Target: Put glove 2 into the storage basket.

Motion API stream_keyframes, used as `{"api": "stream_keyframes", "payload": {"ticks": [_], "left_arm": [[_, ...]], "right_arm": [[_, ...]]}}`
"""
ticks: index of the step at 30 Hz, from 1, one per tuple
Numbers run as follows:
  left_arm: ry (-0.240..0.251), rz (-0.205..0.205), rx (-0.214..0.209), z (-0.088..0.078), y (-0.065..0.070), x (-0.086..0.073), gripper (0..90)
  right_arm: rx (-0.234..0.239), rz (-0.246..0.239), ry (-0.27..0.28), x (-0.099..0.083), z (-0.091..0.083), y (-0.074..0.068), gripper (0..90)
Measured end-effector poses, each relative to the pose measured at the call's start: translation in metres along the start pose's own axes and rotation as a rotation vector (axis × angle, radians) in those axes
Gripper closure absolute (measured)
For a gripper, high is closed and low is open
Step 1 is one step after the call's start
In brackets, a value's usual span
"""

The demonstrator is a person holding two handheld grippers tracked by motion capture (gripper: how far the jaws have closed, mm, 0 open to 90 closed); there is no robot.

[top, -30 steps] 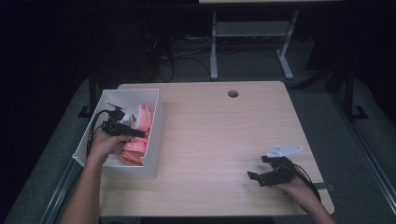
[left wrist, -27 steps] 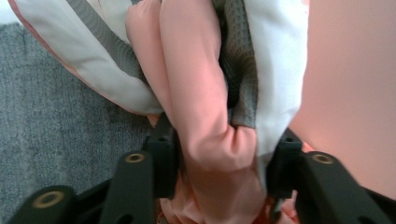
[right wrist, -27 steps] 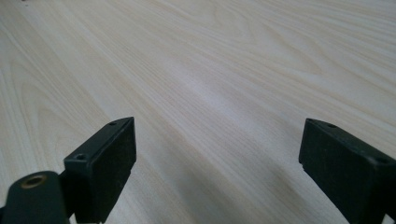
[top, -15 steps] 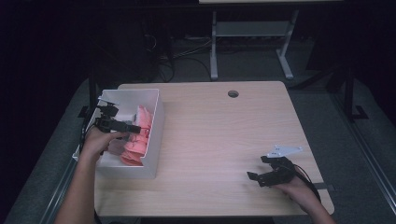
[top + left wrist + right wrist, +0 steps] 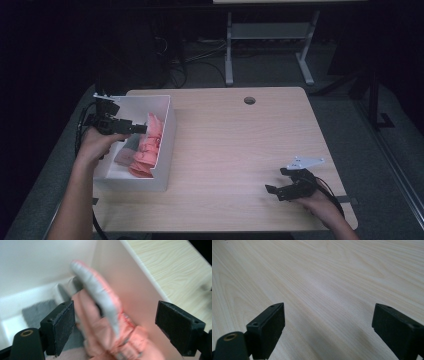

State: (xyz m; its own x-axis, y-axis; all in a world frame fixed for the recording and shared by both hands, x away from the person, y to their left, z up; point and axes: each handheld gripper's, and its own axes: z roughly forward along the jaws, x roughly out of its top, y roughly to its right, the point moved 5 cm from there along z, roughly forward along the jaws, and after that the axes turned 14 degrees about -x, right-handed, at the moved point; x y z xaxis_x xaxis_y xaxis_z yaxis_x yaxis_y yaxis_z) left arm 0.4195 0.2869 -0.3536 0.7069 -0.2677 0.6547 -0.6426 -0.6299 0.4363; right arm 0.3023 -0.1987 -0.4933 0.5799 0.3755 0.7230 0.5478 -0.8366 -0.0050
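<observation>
At frame left, pink padded gloves (image 5: 149, 144) are seen lying in the white rectangular box (image 5: 165, 132); the left gripper (image 5: 136, 128), just opened wide above them, grips nothing, so packing appears largely done.

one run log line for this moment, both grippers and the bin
left gripper: open, jaws just opened, above pink gloves | gloves: in white bin | right gripper: open, nothing held, over table

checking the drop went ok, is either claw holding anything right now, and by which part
Nothing is held. The left claw has just been opening and stands wide above the pink glove in the white bin; the right claw is open over the table.
</observation>
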Motion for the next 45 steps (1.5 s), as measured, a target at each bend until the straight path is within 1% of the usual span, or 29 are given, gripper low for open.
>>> {"api": "stream_keyframes", "payload": {"ticks": [4,9,11,15,19,20,22,23,26,27,29,31,37,38,39,41,42,44,45], "left_arm": [[0.009,0.06,-0.017,0.003,0.021,0.011,15.9],[0.023,0.129,-0.068,0.011,0.05,0.022,15.9],[0.021,0.154,-0.076,0.015,0.062,0.026,15.9],[0.034,0.199,-0.092,0.024,0.082,0.032,15.9],[0.034,0.229,-0.111,0.037,0.1,0.034,15.8],[0.035,0.229,-0.119,0.041,0.104,0.034,15.9],[0.03,0.248,-0.131,0.048,0.112,0.035,15.9],[0.031,0.25,-0.135,0.052,0.116,0.035,15.9],[0.014,0.272,-0.144,0.064,0.126,0.034,15.9],[0.007,0.275,-0.145,0.069,0.13,0.034,15.9],[-0.005,0.282,-0.145,0.078,0.136,0.032,15.9],[-0.021,0.299,-0.146,0.087,0.142,0.03,16.0],[-0.042,0.311,-0.161,0.117,0.156,0.019,16.1],[-0.053,0.325,-0.154,0.121,0.157,0.017,16.1],[-0.059,0.33,-0.151,0.126,0.159,0.015,16.1],[-0.067,0.328,-0.149,0.135,0.162,0.011,16.1],[-0.077,0.338,-0.145,0.14,0.162,0.009,16.1],[-0.085,0.34,-0.137,0.148,0.164,0.003,16.1],[-0.098,0.35,-0.131,0.152,0.163,0.001,16.1]], "right_arm": [[-0.001,-0.002,0.003,0.0,0.0,0.001,10.9],[-0.003,-0.001,0.002,0.0,0.0,0.0,10.9],[-0.001,-0.001,-0.001,0.0,0.0,0.0,10.9],[0.0,-0.002,0.0,-0.001,0.0,0.0,10.9],[-0.003,0.004,-0.002,-0.001,0.0,0.001,10.9],[-0.002,0.003,0.001,-0.001,0.0,0.001,10.8],[-0.003,0.004,-0.002,-0.001,-0.001,0.001,10.8],[-0.002,0.005,-0.001,-0.001,-0.001,0.001,10.8],[-0.003,0.003,-0.002,-0.001,-0.001,0.001,10.8],[-0.003,-0.002,0.001,-0.001,-0.001,0.002,10.8],[-0.002,0.004,-0.003,-0.001,-0.001,0.001,10.8],[-0.001,0.0,-0.003,-0.001,-0.001,0.001,10.8],[-0.001,-0.004,0.005,-0.001,-0.001,0.002,10.8],[-0.002,-0.005,0.006,-0.001,-0.001,0.002,10.8],[-0.002,-0.005,0.005,-0.001,-0.002,0.002,10.8],[-0.003,-0.006,0.005,-0.001,-0.002,0.003,10.8],[-0.003,-0.006,0.005,-0.001,-0.002,0.003,10.8],[-0.001,-0.007,0.005,-0.001,-0.002,0.003,10.8],[-0.001,-0.008,0.005,-0.001,-0.002,0.002,10.8]]}}
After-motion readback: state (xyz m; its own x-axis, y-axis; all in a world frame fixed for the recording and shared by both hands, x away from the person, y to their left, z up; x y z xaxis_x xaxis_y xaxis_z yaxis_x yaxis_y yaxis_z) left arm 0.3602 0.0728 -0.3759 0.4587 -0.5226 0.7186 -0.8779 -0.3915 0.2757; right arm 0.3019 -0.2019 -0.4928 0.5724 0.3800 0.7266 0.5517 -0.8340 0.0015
